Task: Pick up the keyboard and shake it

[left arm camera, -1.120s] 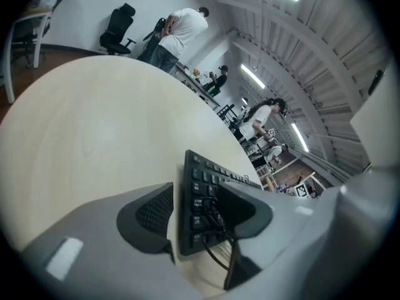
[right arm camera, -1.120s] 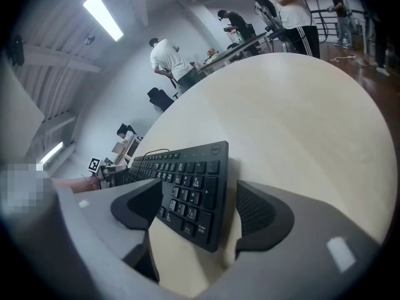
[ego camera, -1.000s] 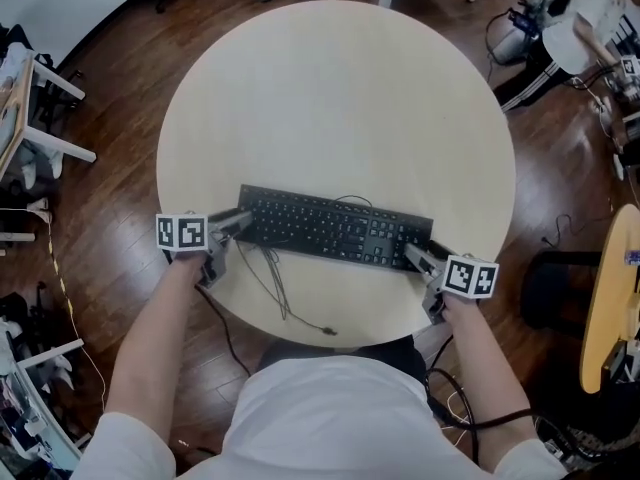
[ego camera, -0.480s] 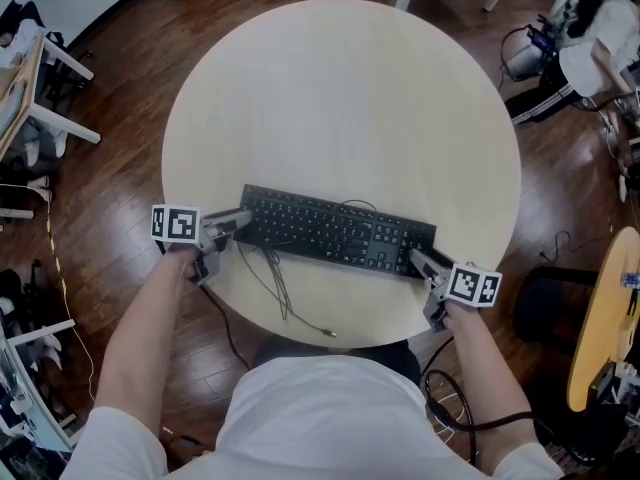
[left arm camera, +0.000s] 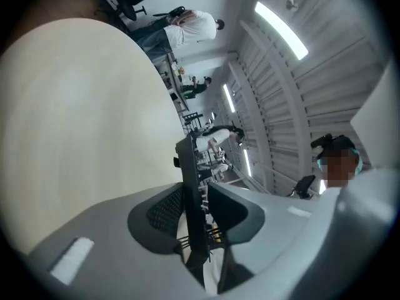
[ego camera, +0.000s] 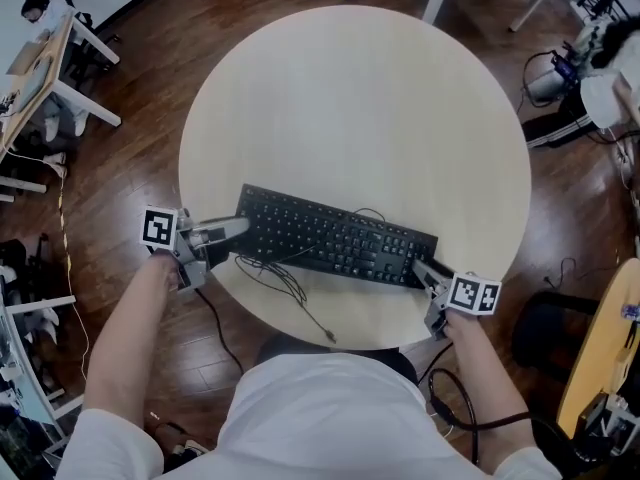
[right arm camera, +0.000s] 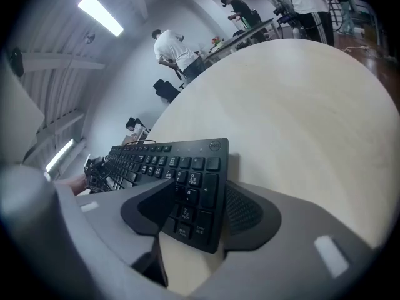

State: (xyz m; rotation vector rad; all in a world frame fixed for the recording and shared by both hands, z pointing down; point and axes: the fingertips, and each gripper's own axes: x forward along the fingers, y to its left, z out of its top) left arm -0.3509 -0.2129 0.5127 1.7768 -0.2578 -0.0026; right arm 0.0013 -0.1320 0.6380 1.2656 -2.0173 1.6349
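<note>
A black keyboard (ego camera: 335, 240) lies slantwise across the near part of the round pale table (ego camera: 360, 98), and its cable (ego camera: 285, 283) trails toward the table's front edge. My left gripper (ego camera: 236, 230) holds the keyboard's left end. In the left gripper view the keyboard (left arm camera: 189, 167) stands edge-on between the two pads of that gripper (left arm camera: 195, 208), whose jaws have just been closing. My right gripper (ego camera: 418, 269) is shut on the right end. In the right gripper view the number-pad corner (right arm camera: 197, 192) sits between the pads of that gripper (right arm camera: 201, 212), which have also just closed.
Dark wooden floor surrounds the table. White furniture frames (ego camera: 60, 88) stand at the left. A yellow round board (ego camera: 600, 368) and a dark stool (ego camera: 545, 318) are at the right. Several people stand far off beyond the table (right arm camera: 172, 45).
Both grippers have closed on the keyboard's ends. The left gripper has risen and rolled, so its marker cube now faces differently. The right gripper has stayed in place.
</note>
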